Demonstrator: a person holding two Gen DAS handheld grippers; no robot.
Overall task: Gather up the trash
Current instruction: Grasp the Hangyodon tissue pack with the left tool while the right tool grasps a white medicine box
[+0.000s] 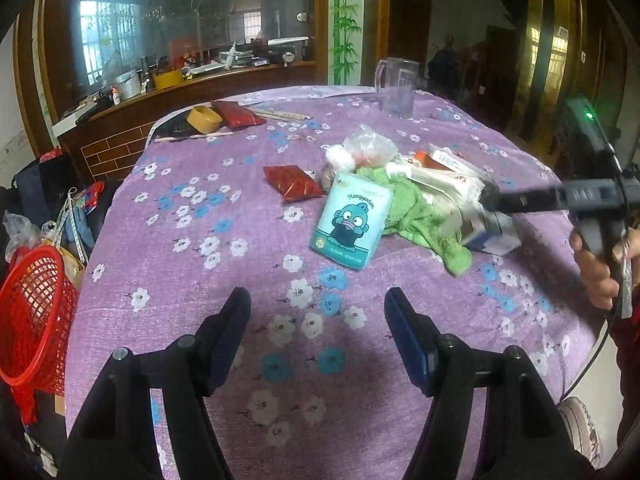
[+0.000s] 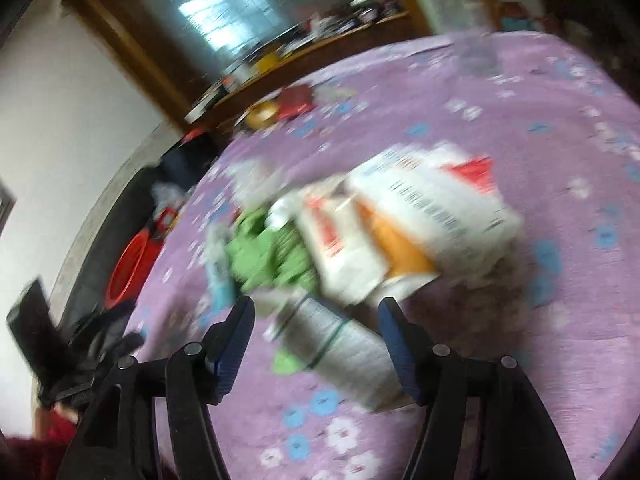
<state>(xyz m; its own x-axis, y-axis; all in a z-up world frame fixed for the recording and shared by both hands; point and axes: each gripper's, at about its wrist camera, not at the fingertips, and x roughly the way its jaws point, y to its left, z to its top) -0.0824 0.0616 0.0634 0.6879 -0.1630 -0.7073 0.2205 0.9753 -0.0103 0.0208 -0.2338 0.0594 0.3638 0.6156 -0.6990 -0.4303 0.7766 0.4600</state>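
Observation:
A pile of trash lies on the purple flowered tablecloth (image 1: pixel 224 264): a teal tissue pack (image 1: pixel 352 220), a green cloth (image 1: pixel 420 216), white wrappers (image 1: pixel 444 180), a clear plastic bag (image 1: pixel 370 146) and a small carton (image 1: pixel 492 228). A red packet (image 1: pixel 294 182) lies left of the pile. My left gripper (image 1: pixel 318 308) is open and empty, short of the tissue pack. My right gripper (image 2: pixel 316 316) is open, its fingers on either side of the white carton (image 2: pixel 344 348); it also shows in the left wrist view (image 1: pixel 492 200), at the pile's right side. The right wrist view is blurred.
A red mesh basket (image 1: pixel 34 316) stands off the table's left edge. A clear glass mug (image 1: pixel 396 88) stands at the far edge. A yellow tape roll (image 1: pixel 204 119), another red packet (image 1: pixel 238 114) and chopsticks (image 1: pixel 280 114) lie at the far left. A cluttered counter is behind.

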